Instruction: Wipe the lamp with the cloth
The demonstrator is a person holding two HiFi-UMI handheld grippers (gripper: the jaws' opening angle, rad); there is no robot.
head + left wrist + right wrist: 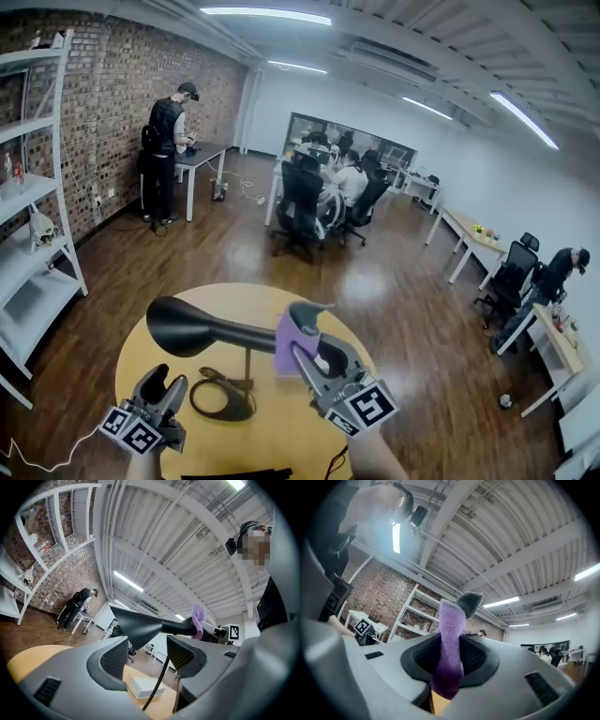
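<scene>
Above the counter point(281, 427), the right hand-held gripper point(306, 330) is pressing its clamped cloth point(291, 349) on the lamp point(187, 326); most of the wiping seemingly remains. The left hand-held gripper point(165, 379) is hanging open.

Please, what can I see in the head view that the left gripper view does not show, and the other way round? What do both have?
Only the head view: the lamp's ring base on the round table, and the left gripper from outside. Only the left gripper view: that gripper's pads standing apart with nothing gripped, and a white box on the table. Both: the black lamp shade and the purple cloth on the lamp's arm, held by the right gripper.
</scene>
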